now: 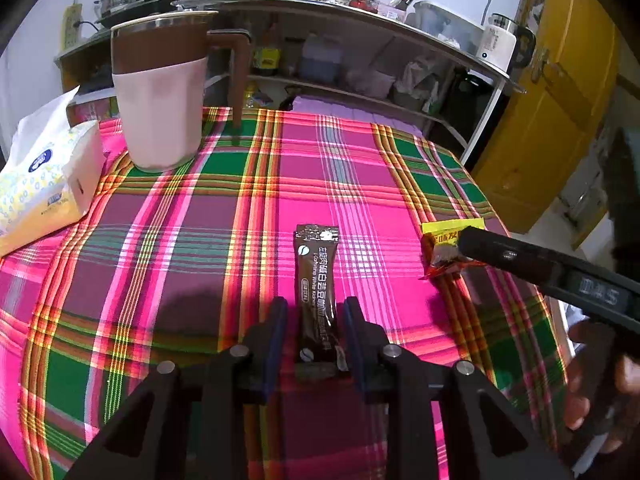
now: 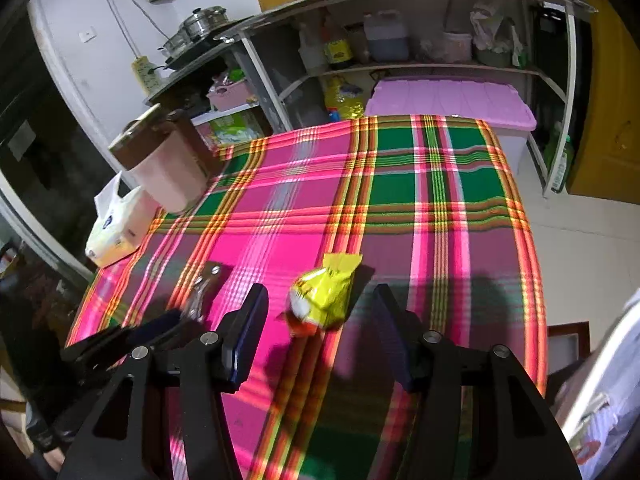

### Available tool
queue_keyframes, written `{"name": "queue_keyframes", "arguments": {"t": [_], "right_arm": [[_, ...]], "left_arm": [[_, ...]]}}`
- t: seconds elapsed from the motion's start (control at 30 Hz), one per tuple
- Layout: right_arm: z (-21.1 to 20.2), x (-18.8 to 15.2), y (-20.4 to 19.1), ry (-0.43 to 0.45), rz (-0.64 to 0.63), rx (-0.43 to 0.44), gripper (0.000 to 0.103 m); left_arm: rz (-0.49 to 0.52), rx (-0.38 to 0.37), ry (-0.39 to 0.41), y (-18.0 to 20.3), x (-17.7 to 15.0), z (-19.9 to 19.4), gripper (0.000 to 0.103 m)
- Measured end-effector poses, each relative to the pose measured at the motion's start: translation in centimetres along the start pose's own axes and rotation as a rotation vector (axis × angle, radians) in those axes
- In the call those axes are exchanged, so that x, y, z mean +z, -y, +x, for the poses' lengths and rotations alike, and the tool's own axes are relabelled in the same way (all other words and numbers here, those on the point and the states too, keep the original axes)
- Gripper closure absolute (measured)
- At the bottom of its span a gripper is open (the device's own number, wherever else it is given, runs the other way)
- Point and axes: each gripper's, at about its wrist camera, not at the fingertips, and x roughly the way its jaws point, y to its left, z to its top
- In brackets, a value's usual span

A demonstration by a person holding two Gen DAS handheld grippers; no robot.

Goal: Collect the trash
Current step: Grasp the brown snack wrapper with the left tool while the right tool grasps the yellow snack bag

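Left gripper (image 1: 316,320) spread around brown sachet (image 1: 317,280), bottom centre of frame, long axis pointing straight away. Right gripper (image 2: 320,320) spread, yellow wrapper (image 2: 326,294) between fingers, frame centre, tilted upper right.

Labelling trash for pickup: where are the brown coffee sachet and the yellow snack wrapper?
brown coffee sachet (image 1: 316,280): left wrist view, middle of its printed face.
yellow snack wrapper (image 2: 326,294): right wrist view, centre of its crumpled yellow body.

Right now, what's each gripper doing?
Left gripper: open, fingers either side of the brown sachet.
Right gripper: open, around the yellow wrapper.
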Motion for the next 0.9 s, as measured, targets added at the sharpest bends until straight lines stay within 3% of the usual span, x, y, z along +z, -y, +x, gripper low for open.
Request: {"name": "queue_keyframes", "arguments": {"t": [0.17,0.23,0.27,0.37,0.9], "right_arm": [[1.8,0.2,0.1,-0.045,0.012,-0.010,0.048],[1.7,0.2,-0.1,-0.038,0.002,-0.012,0.057],[1.7,0.2,-0.1,-0.041,0.004,-0.005,0.067],[1.1,0.0,-0.4,-0.035,-0.005,-0.016,0.070],[-4.9,-3.1,-1.4,0.014,-0.019,0.015,0.071]], "left_arm": [[-0.013,-0.016,-0.001,-0.3,0.1,0.1,0.084],[-0.015,-0.025,-0.002,-0.3,0.1,0.1,0.088],[-0.015,-0.027,-0.003,-0.3,0.1,0.1,0.090],[-0.010,-0.032,-0.001,-0.1,0.1,0.1,0.092],[0.046,-0.038,0.045,2.7,-1.7,-3.9,0.093]]}}
